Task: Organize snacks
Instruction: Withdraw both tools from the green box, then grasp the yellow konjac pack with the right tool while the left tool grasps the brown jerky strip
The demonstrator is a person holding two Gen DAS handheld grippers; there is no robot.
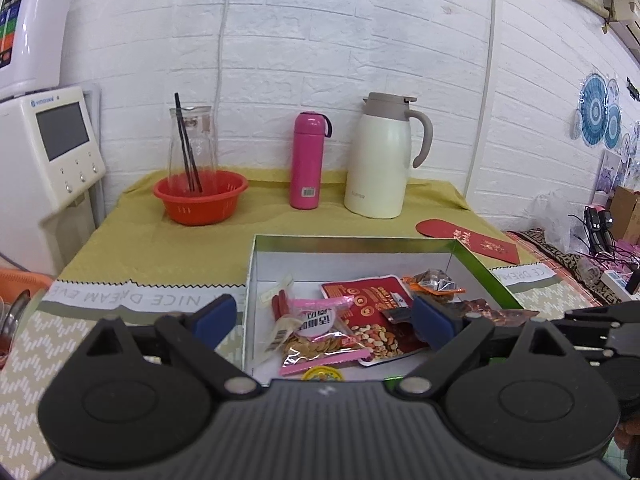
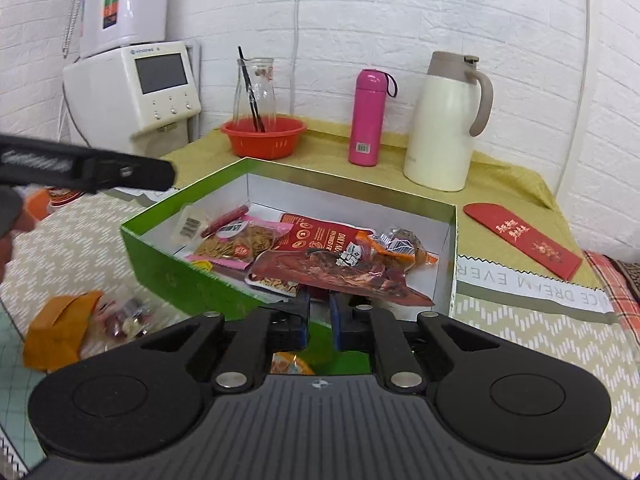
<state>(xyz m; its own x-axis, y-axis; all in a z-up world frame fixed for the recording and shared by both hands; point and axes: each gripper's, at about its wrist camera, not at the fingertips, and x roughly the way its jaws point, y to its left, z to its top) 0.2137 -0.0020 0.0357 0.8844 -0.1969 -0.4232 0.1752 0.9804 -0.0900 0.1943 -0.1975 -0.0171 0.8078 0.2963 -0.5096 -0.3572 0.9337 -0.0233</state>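
- Right tool (image 2: 319, 312) pinched on dark red crinkly snack packet (image 2: 340, 276) over green cardboard box (image 2: 180, 268)
- Left tool (image 1: 324, 316) gapes empty above the box
- Only the right view shows an orange packet (image 2: 64, 332) on the desk

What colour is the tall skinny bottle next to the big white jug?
The bottle is bright pink, clearest in the right wrist view.

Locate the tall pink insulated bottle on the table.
In both views the tall pink insulated bottle stands upright at the table's back, between the orange plastic basket and the cream thermos jug.
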